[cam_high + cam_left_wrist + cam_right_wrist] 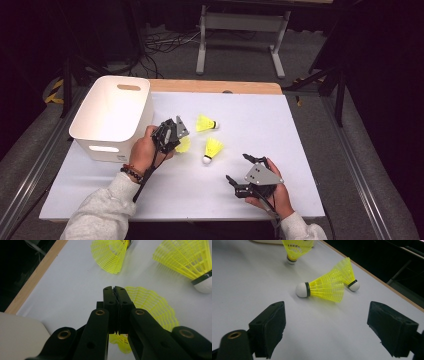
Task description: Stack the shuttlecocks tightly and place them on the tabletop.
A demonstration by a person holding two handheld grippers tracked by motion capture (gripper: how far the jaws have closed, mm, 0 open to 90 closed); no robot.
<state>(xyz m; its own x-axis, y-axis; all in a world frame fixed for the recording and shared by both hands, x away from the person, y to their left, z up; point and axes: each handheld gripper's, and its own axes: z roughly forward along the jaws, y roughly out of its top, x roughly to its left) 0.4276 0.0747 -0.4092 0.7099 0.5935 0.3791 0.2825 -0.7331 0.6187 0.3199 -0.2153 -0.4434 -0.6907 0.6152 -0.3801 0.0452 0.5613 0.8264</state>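
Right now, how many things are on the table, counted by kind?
Yellow shuttlecocks: 3, one clamped in the left gripper, two loose
White bin: 1
Total: 4

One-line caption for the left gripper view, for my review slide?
Left gripper shut on a yellow shuttlecock's skirt, two more shuttlecocks lying on the white table beyond.

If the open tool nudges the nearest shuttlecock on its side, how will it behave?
The shuttlecock looks very light, being mostly thin yellow mesh, so a nudge probably sends it skidding. Lying on its side with a round white nose, it would likely pivot in an arc. The skirt probably flexes under the right tool.
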